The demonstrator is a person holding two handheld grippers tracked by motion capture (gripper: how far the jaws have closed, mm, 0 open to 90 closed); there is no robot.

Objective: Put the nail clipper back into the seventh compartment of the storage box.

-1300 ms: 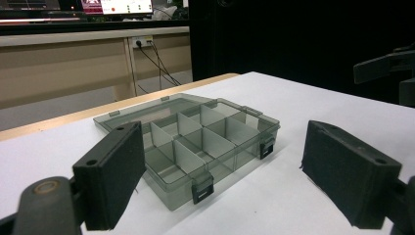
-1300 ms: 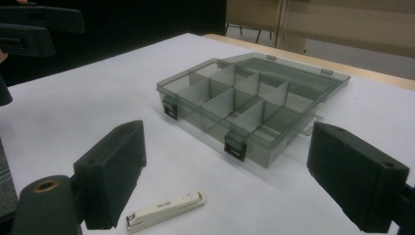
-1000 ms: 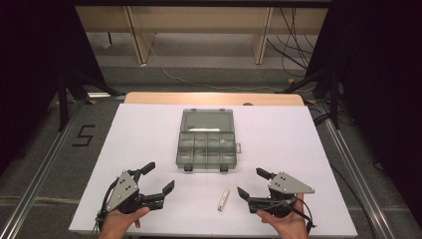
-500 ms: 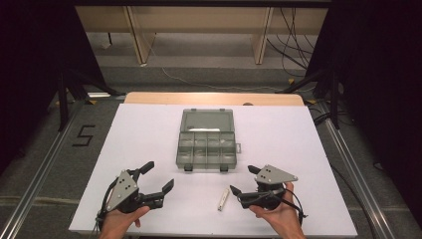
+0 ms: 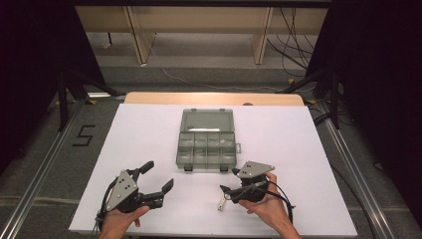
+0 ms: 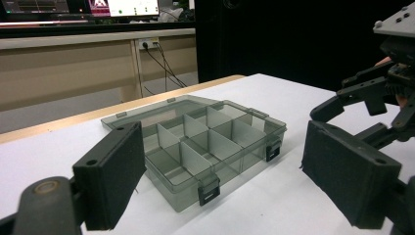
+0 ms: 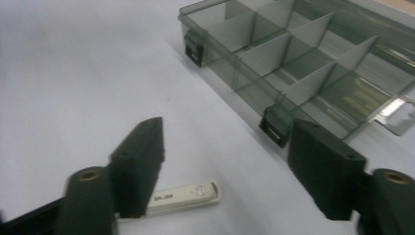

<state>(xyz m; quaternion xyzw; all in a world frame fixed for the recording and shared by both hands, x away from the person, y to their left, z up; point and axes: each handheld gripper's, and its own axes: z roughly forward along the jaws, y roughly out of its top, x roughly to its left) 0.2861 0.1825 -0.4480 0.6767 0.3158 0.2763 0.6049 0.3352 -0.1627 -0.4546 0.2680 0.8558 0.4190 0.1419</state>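
Observation:
A white USB stick (image 5: 221, 201) lies flat on the white table, in front of an open smoky-grey compartment box (image 5: 205, 142). My right gripper (image 5: 228, 181) hangs low over the stick. Its jaws have just been closing, and they still stand apart. In the right gripper view the stick (image 7: 183, 194) lies on the table between the jaws, one end hidden behind the left-hand jaw, and no pad presses on it. At the near left my left gripper (image 5: 159, 175) rests wide open and holds nothing; in its own view the box (image 6: 195, 147) lies ahead.
The box's lid (image 5: 207, 120) lies flat behind its compartments, which look empty. The white table top (image 5: 139, 134) ends at a wooden strip at the back. Metal rails run along both sides on the floor. The right gripper (image 6: 372, 93) rises at the right of the left gripper view.
My right gripper has moved left and slightly down to the USB stick, and its jaws have narrowed. The left gripper and the box have stayed put.

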